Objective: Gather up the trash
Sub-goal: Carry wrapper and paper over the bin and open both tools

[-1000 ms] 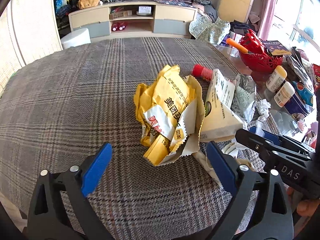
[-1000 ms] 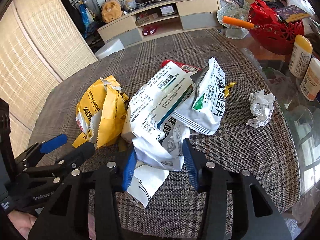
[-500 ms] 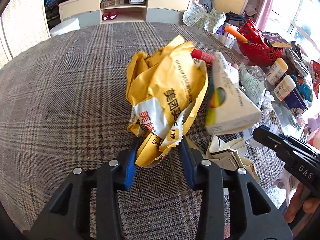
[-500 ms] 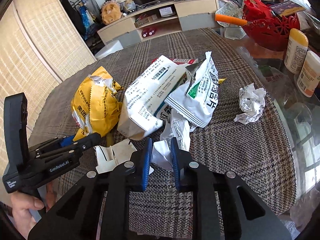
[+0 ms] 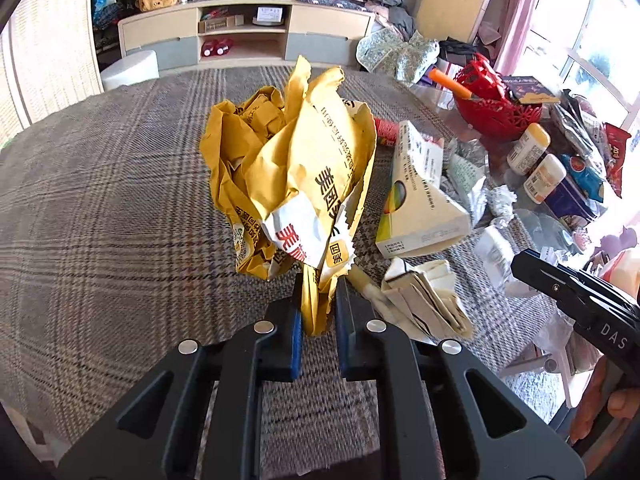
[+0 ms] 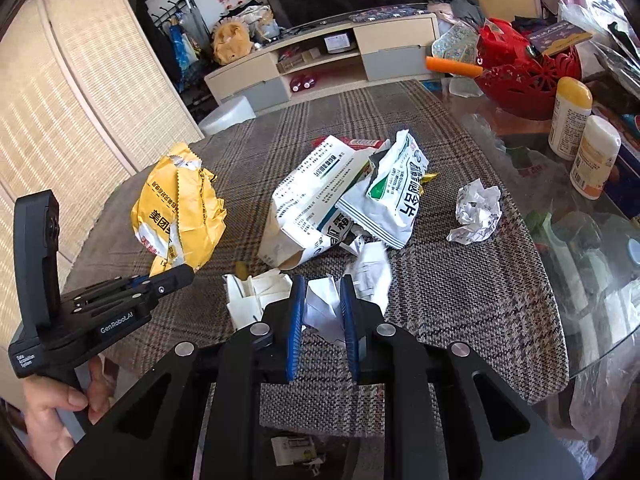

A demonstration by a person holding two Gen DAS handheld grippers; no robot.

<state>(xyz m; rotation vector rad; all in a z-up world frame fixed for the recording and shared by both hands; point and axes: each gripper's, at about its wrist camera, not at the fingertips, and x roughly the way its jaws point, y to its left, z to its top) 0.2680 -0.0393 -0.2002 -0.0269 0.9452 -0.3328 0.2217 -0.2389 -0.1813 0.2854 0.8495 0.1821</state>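
Yellow paper bags: one, crumpled yellow bag (image 5: 296,184), gripped at its lower end.
White printed packets: two, a large white packet (image 6: 310,208) and a green-marked packet (image 6: 394,196) leaning on it.
Crumpled paper balls: one, paper ball (image 6: 476,210), apart from the packets.
Flattened white cartons: one, folded carton (image 6: 254,296), just beside the blue pads.
White paper scraps held: one, white scrap (image 6: 322,312).
Grippers: two, left gripper (image 5: 318,308) and right gripper (image 6: 322,312).
Yellow-capped bottles: two, taller bottle (image 6: 568,118) and shorter bottle (image 6: 596,156).
Red baskets: one, red basket (image 6: 528,72).
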